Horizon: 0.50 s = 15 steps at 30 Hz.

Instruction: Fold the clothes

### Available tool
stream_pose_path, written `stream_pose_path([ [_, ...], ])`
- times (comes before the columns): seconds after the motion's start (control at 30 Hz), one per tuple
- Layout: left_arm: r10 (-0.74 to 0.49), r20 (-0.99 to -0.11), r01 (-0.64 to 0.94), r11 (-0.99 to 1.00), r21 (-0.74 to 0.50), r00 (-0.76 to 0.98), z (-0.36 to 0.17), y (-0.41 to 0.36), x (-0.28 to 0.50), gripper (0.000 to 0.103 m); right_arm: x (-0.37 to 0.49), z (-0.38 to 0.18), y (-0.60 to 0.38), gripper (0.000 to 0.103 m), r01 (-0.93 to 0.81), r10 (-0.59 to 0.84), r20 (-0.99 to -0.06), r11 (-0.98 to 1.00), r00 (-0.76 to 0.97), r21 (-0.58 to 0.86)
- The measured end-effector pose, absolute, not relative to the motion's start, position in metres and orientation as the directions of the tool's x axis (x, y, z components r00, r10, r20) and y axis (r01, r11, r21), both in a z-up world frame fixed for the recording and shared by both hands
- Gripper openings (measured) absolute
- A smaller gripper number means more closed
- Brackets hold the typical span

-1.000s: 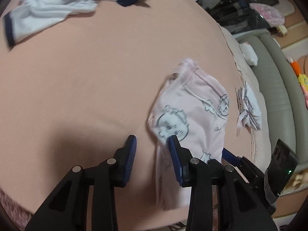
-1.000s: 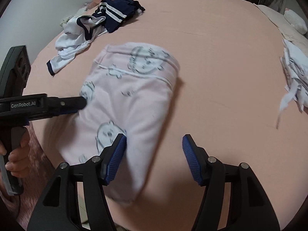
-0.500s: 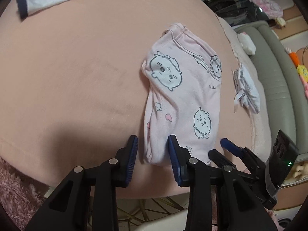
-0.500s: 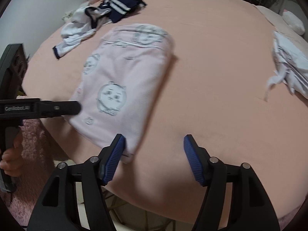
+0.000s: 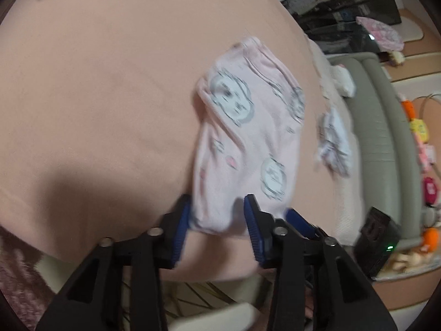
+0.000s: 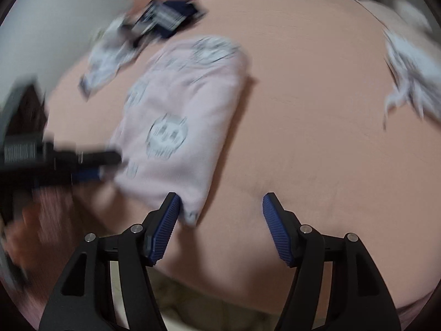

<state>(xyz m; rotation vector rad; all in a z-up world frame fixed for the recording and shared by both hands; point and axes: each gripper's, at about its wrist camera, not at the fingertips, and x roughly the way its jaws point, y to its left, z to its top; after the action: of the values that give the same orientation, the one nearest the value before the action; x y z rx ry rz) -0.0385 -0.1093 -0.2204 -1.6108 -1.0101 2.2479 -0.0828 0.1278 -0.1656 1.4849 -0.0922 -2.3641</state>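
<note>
Left gripper (image 5: 216,215) closing with the pink garment's (image 5: 248,143) near hem between its fingers, right gripper (image 6: 220,209) released beside it; white clothes (image 6: 410,74) lie far right on the bed (image 5: 96,82).

Ahead of my left gripper (image 5: 216,215) the peach-coloured bedsheet (image 5: 96,96) lies bare to the left, open for passage. The folded pale pink printed garment (image 5: 248,143) occupies the near edge. A small white crumpled cloth (image 5: 335,143) lies beyond it to the right. My right gripper (image 6: 222,207) has bare sheet ahead and rightward; the navy-and-white striped clothing pile (image 6: 143,35) blocks the far left.
</note>
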Motion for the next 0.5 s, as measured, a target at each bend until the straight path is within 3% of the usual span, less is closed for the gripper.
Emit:
stream_pose_path([
  [0.17, 0.466, -0.796, 0.206, -0.798, -0.567, -0.386, -0.217, -0.112, -0.033, 0.031, -0.071, -0.161, 0.126, 0.064, 0.338, -0.239, -0.888, -0.936, -0.394, 0.102],
  [0.37, 0.493, -0.779, 0.217, -0.773, -0.596, -0.387, -0.219, -0.118, -0.035, 0.032, -0.069, -0.157, 0.141, 0.062, 0.299, -0.244, -0.889, -0.946, -0.387, 0.129],
  [0.5, 0.492, -0.781, 0.216, -0.774, -0.595, -0.385, -0.218, -0.116, -0.035, 0.033, -0.065, -0.154, 0.128, 0.062, 0.371, -0.286, -0.881, -0.918, -0.376, 0.14],
])
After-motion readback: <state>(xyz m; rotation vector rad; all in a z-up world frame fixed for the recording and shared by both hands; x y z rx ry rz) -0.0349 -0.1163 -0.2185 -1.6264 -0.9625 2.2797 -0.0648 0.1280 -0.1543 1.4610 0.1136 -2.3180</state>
